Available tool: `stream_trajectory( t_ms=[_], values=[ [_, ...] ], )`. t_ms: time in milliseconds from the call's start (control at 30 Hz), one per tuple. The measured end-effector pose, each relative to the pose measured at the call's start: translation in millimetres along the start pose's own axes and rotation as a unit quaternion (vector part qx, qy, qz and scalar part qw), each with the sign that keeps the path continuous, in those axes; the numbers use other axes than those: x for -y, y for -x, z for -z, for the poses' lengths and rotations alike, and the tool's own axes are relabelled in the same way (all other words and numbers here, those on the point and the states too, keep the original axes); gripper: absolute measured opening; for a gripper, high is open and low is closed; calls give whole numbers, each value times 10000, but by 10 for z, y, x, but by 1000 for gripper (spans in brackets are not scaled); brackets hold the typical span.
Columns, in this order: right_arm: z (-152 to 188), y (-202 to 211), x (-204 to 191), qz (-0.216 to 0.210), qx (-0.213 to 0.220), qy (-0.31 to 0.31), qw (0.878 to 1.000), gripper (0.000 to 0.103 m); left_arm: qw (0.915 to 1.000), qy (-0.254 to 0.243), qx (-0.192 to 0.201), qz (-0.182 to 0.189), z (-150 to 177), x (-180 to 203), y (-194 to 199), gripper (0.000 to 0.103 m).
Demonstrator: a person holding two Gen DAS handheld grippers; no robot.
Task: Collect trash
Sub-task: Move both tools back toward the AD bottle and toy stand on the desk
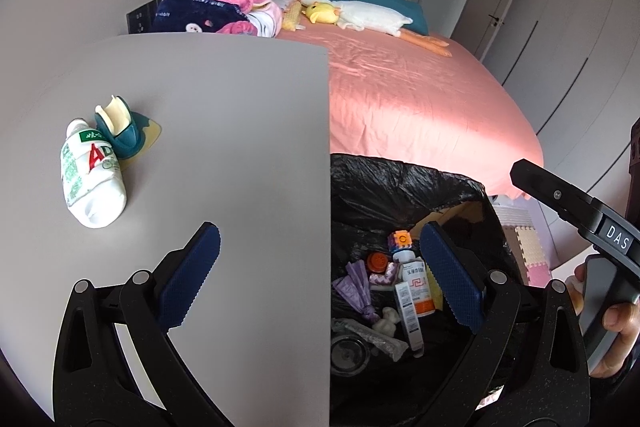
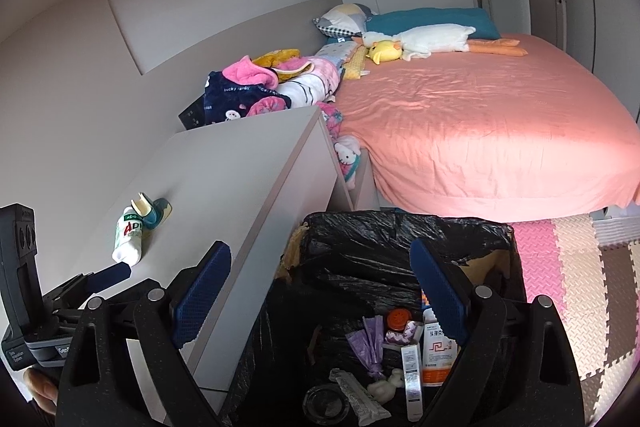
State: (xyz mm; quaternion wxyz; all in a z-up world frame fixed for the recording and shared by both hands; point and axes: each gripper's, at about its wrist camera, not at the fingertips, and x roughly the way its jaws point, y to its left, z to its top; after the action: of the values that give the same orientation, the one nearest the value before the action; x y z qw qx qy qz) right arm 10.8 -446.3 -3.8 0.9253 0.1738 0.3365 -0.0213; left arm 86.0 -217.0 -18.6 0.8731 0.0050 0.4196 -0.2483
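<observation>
Both the left gripper (image 1: 320,279) and right gripper (image 2: 320,291) gape wide, holding nothing. The bottle (image 1: 91,179) lies far left on the tabletop (image 1: 224,131); best squeeze its middle, then carry it right into the bin (image 1: 400,183).

A bottle (image 1: 93,175) lies on the table (image 1: 224,131), touching a small holder (image 1: 117,126); the bin (image 1: 404,187) stands right of the table, before the bed (image 1: 420,99).

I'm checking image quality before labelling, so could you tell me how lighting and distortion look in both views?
Left wrist view: fisheye bends the grey table edge, daylight brightens the pink bed, and the trash bin interior is dim. Right wrist view: dark vignette corners, a sunlit bed, and a shadowed bin with faint bag glare.
</observation>
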Motion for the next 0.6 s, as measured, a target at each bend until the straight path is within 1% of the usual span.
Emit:
stream_trajectory(
  t_ms=[467, 600],
  values=[
    [-50, -387, -433, -264, -250, 267, 9990, 91, 9992, 272, -24, -289, -40, -496, 24, 97],
    [-53, -521, -553, -338, -322, 334, 9984, 91, 9985, 359, 42, -409, -63, -658, 50, 97]
  ],
)
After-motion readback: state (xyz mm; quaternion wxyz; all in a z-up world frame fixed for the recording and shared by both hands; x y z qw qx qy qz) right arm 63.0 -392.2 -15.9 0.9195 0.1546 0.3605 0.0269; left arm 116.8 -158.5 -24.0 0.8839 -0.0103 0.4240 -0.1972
